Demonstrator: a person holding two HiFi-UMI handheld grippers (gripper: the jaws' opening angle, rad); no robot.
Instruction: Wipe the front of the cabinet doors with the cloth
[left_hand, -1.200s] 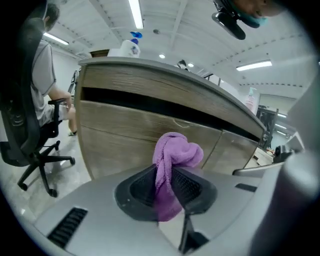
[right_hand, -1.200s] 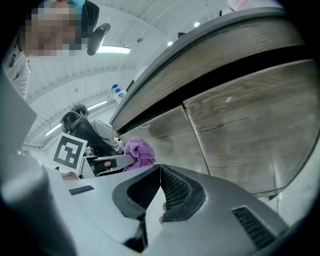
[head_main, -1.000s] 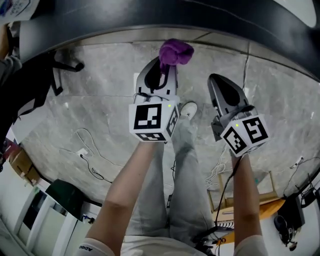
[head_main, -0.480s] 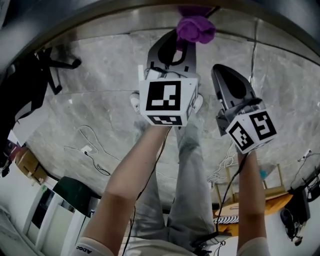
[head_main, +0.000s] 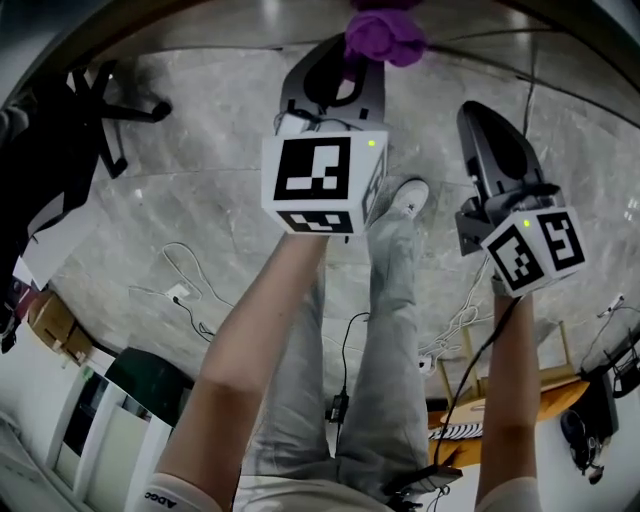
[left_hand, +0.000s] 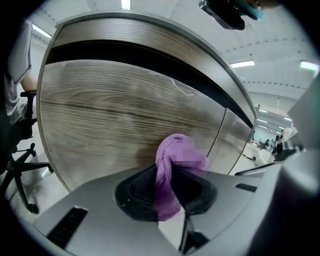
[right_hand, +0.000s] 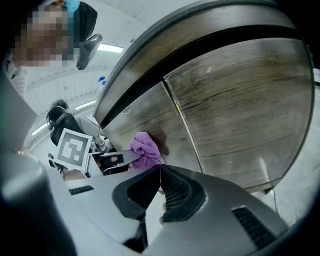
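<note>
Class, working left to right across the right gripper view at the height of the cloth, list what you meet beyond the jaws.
marker cube → purple cloth → door seam → right-hand cabinet door

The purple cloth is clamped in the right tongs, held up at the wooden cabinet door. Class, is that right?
No: the left tongs clamp the purple cloth, held up at the wooden cabinet door; the left gripper view shows it. The right tongs are shut, empty.

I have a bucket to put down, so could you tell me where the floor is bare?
The floor is bare between the office chair and the left gripper. Loose cables lie left of the legs, and more to their right.
</note>
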